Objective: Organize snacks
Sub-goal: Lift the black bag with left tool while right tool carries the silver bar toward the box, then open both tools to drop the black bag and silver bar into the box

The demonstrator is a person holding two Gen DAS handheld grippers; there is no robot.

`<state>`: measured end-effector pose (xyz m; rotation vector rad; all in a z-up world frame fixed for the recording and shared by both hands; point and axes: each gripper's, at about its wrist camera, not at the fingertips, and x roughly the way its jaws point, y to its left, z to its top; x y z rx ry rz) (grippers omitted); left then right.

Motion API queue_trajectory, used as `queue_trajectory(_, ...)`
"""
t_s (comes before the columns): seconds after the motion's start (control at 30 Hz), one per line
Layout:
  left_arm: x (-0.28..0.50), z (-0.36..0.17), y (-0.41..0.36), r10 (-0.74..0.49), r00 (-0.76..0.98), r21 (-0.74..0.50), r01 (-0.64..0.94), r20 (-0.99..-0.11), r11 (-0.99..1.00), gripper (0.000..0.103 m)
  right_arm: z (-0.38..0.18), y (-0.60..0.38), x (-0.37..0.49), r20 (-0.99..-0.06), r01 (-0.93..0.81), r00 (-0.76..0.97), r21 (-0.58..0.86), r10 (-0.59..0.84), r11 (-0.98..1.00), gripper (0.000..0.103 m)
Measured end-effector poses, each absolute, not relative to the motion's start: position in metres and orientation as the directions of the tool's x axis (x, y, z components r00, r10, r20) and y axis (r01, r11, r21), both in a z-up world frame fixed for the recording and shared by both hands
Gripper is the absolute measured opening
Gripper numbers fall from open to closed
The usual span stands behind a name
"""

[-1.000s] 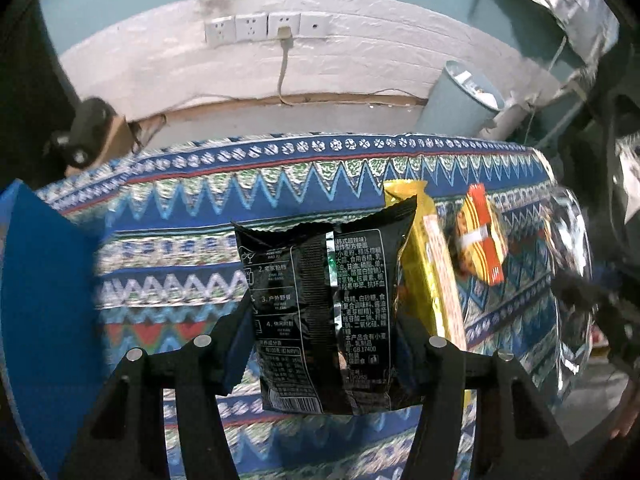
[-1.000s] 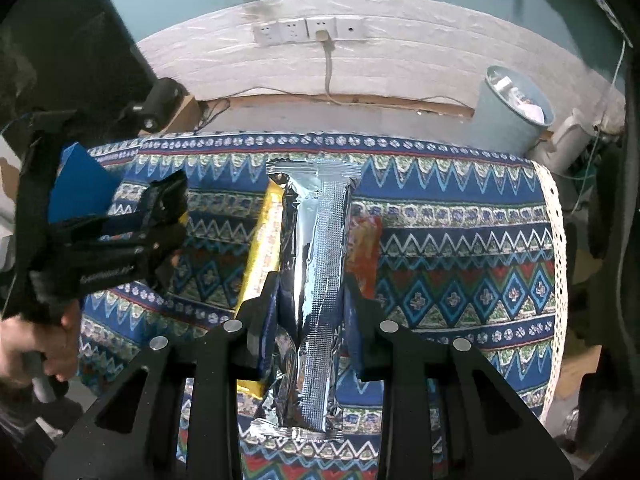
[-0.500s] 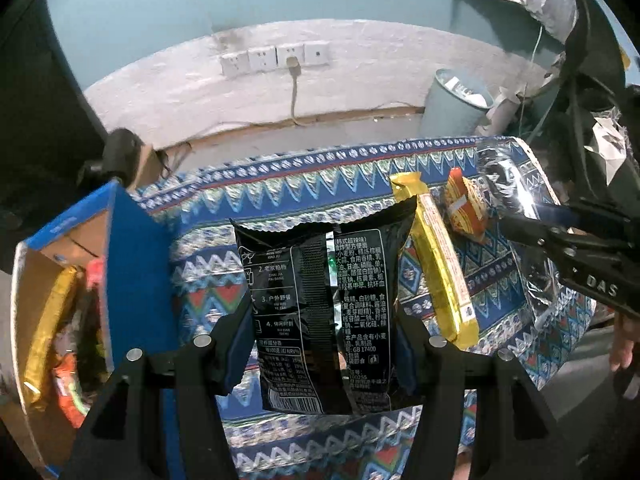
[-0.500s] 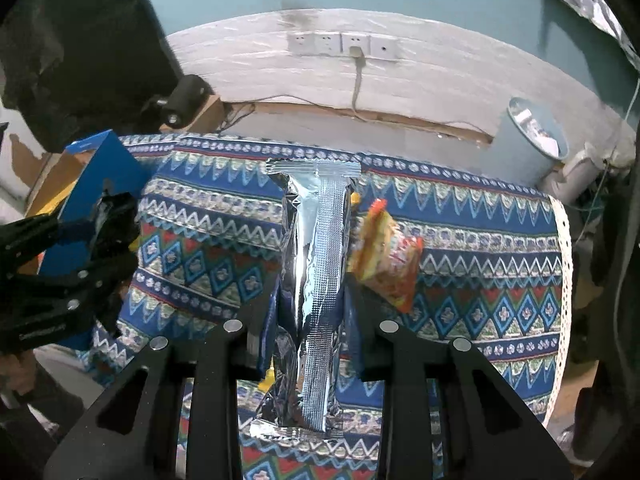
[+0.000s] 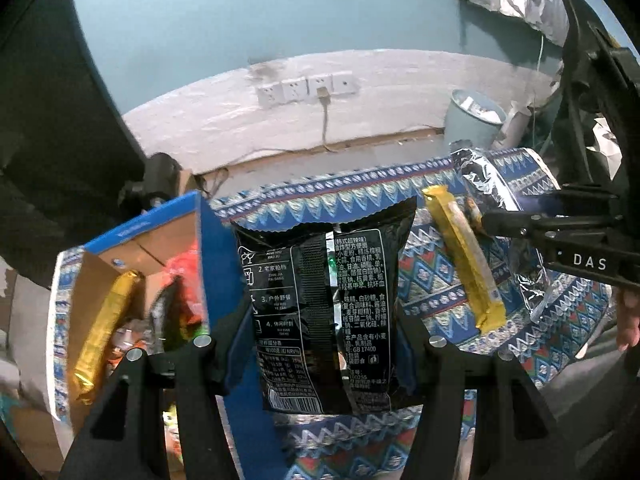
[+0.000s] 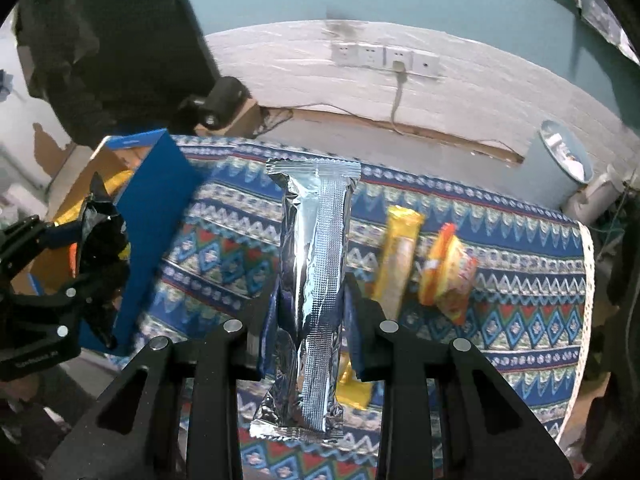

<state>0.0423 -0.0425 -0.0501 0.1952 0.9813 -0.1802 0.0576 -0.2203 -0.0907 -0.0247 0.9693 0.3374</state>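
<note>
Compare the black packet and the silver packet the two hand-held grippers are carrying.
The black packet is dark and covered in white print; the silver packet is bare reflective foil. The black packet is broad, the silver packet long and narrow. The black packet sits in the left hand-held gripper, the silver packet in the right hand-held gripper. Both are sealed, showing their back seams, and held upright above the tablecloth.

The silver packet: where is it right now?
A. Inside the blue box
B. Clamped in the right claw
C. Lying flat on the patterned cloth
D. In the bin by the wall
B: the right claw is shut on the silver packet, holding it lengthwise above the cloth.
</note>
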Motion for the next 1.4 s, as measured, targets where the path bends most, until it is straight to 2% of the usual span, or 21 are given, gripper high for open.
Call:
queue_trajectory(0.77,0.038,-0.04,0.058,0.001,0.581,0.058,0.079,-0.814,0.995,0.061,-0.046,-0.094,0.072,-0.76,-0.468,0.498,0.171,0.419,0.867,0.029)
queue_trajectory(1.4,0.033,-0.051,0.151,0.085,0.544,0.034,-0.102,-0.835,0.994,0.061,-0.06,0.016,0.092,-0.781,-0.583,0.381,0.214,0.496,0.784,0.029)
